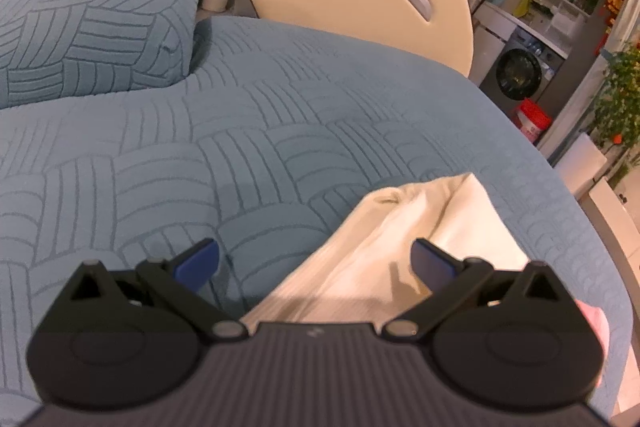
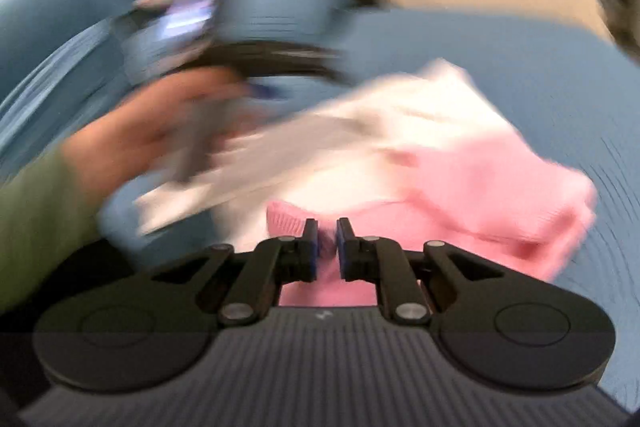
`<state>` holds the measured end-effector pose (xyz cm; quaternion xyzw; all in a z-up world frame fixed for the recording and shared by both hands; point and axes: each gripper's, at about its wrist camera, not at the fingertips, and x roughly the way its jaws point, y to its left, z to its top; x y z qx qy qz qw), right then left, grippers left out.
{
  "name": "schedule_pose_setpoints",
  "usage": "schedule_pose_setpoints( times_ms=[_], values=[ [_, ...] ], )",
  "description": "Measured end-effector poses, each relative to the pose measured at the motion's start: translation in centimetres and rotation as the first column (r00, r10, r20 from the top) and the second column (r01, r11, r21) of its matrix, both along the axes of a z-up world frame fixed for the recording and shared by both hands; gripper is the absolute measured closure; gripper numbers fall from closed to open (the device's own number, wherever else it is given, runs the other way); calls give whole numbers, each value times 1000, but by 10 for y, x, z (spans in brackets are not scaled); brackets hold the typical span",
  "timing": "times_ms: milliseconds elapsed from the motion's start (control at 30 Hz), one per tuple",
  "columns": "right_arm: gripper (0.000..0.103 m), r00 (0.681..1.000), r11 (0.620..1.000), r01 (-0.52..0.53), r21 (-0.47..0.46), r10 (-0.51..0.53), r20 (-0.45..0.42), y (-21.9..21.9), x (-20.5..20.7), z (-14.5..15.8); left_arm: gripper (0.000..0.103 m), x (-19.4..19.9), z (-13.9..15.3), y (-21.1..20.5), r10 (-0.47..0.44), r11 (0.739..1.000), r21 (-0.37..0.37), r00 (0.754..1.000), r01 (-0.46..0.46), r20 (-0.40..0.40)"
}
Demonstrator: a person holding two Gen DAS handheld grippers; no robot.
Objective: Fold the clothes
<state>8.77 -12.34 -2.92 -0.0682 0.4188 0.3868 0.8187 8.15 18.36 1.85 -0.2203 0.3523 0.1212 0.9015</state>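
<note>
Left gripper (image 1: 316, 261): jaws wide apart, gripping nothing; cream garment (image 1: 400, 243) lies on blue sofa cover (image 1: 240, 115) between them.
Right gripper (image 2: 327, 239): pinched closed on pink garment (image 2: 480, 183) edge.

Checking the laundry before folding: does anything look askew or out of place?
The cream garment lies bunched and creased on the blue sofa cover, not flat. The right gripper pinches a pink garment. Nothing looks spilled or damaged.

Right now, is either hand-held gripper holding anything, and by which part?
Right hand-held gripper pinches the pink garment at its ribbed edge; left hand-held gripper holds nothing.
</note>
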Motion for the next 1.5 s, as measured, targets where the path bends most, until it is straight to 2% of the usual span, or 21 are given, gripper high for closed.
schedule_pose_setpoints(
  times_ms=[67, 133, 200, 267, 300, 400, 467, 500, 567, 667, 733, 833, 900, 1000, 1067, 1100, 1200, 1300, 1400, 1433, 1500],
  values=[
    [88, 996, 990, 88, -109, -88, 5, -7, 28, -19, 0, 0, -1, 0, -6, 1000, -2, 1000, 6, -10],
    [87, 996, 979, 73, -191, -61, 70, -5, 26, -21, 0, 0, -1, 1, -8, 1000, 1, 1000, 8, -11],
    [87, 985, 973, 54, -225, -14, 173, 0, 8, -13, 0, 0, 0, 2, -1, 1000, 2, 1000, 1, -6],
    [83, 956, 971, -51, -232, 114, 269, 13, -24, -2, 0, 2, 2, 3, 7, 1000, -6, 1000, -7, 8],
    [73, 942, 964, -104, -243, 174, 287, 20, -34, -2, 0, 3, 2, 2, 4, 1000, -6, 1000, -4, 7],
    [49, 830, 887, -298, -353, 423, 362, 52, -82, -6, 0, 5, 0, -2, -14, 1000, -3, 1000, 14, 0],
    [47, 788, 854, -328, -403, 483, 382, 69, -88, -12, 0, 6, 0, -4, -23, 1000, 1, 1000, 23, -1],
    [47, 783, 850, -330, -410, 489, 385, 72, -86, -12, 0, 5, 0, -5, -26, 1000, 4, 1000, 26, 0],
    [47, 803, 861, -340, -378, 475, 359, 80, -70, -7, 0, 4, 0, -4, -25, 1000, 5, 1000, 25, -1],
    [47, 885, 895, -390, -216, 429, 180, 73, -38, 4, 0, 2, 0, -1, -12, 1000, -3, 1000, 12, 2],
    [47, 900, 893, -428, -141, 436, 30, 73, -15, -3, 0, 2, 0, 0, -8, 1000, -7, 1000, 8, 5],
    [47, 895, 900, -435, -37, 427, -127, 70, 15, -12, 0, 3, 1, -2, -24, 1000, -15, 1000, 24, 9],
    [47, 858, 891, -446, 79, 451, -247, 66, 31, -15, 0, 3, 2, -5, -37, 999, -9, 999, 37, 11],
    [47, 803, 871, -458, 176, 490, -339, 68, 43, -18, 0, 3, 3, -6, -46, 999, -7, 999, 46, 15],
    [47, 796, 865, -471, 174, 502, -337, 74, 48, -17, 0, 3, 3, -6, -55, 998, -14, 998, 55, 9],
    [51, 793, 861, -482, 161, 507, -338, 76, 47, -16, 0, 3, 3, -7, -66, 998, -11, 998, 66, 5],
    [94, 786, 850, -517, 105, 520, -335, 81, 39, -17, 0, 4, 4, -9, -92, 996, -3, 996, 92, -4],
    [94, 871, 902, -401, 159, 429, -238, 58, 32, -6, 0, 2, 9, -14, -159, 987, 9, 987, 159, -7],
    [94, 976, 948, -116, 295, 164, -145, 12, 33, 10, 0, -4, 17, -15, -212, 976, 40, 977, 213, -21],
    [94, 991, 943, 56, 327, -12, -136, -14, 34, 11, 0, -6, 19, -16, -229, 972, 51, 973, 230, -26],
    [92, 972, 954, 202, 223, -168, -164, -34, 37, -1, 0, -12, 24, -15, -273, 960, 57, 961, 275, -37]
  ],
)
